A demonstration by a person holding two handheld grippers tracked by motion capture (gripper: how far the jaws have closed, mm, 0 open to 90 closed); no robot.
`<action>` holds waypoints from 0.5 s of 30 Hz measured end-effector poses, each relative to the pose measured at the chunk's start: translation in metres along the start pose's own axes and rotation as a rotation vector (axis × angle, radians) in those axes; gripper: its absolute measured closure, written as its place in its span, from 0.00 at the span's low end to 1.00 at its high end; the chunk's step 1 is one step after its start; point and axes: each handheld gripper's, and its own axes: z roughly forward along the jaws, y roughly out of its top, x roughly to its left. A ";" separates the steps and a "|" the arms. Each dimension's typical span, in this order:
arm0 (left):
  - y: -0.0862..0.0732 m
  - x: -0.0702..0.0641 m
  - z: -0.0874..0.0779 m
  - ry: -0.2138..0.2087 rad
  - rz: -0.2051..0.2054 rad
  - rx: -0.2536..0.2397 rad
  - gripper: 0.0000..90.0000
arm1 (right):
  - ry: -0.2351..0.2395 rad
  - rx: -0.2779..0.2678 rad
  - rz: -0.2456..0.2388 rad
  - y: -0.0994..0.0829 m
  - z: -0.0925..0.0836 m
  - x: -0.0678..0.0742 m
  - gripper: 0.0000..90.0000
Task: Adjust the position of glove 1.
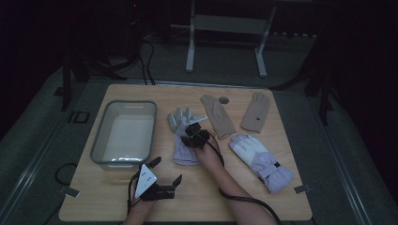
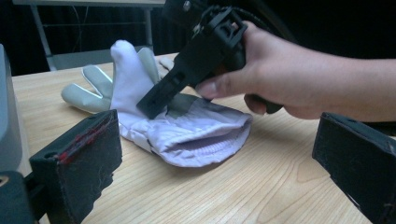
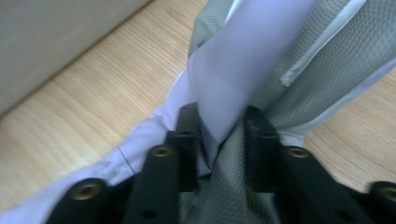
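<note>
High view first: four gloves lie on the wooden table [image 1: 211, 197], two lilac padded ones and two tan knit ones, beside one grey plastic tub [image 1: 99, 140] at the left. One lilac glove [image 1: 184, 140] lies just right of the tub, near the middle of the table, and the right gripper [image 1: 193, 132] comes down onto its middle. Its jaws are pinched together on a fold of the lilac and grey fabric, and the right gripper view shows that fold bunched up between the two black pads. The second lilac glove [image 1: 263, 161] lies farther right, apart from the first. Both tan gloves sit behind them, one [image 1: 217, 116] slanted and one [image 1: 256, 111] nearly straight. Nearer the table's front edge, the left gripper [image 1: 165, 172] hovers with its jaws spread wide and nothing between them, aimed at the grasped glove.
</note>
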 end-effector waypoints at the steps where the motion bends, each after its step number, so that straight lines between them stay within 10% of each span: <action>1: 0.000 0.000 0.000 0.000 0.000 -0.001 0.02 | -0.002 0.001 -0.015 0.001 -0.002 0.000 0.83; 15: 0.000 0.000 0.000 0.002 -0.002 -0.003 0.02 | 0.082 -0.017 -0.138 -0.011 -0.066 -0.010 0.84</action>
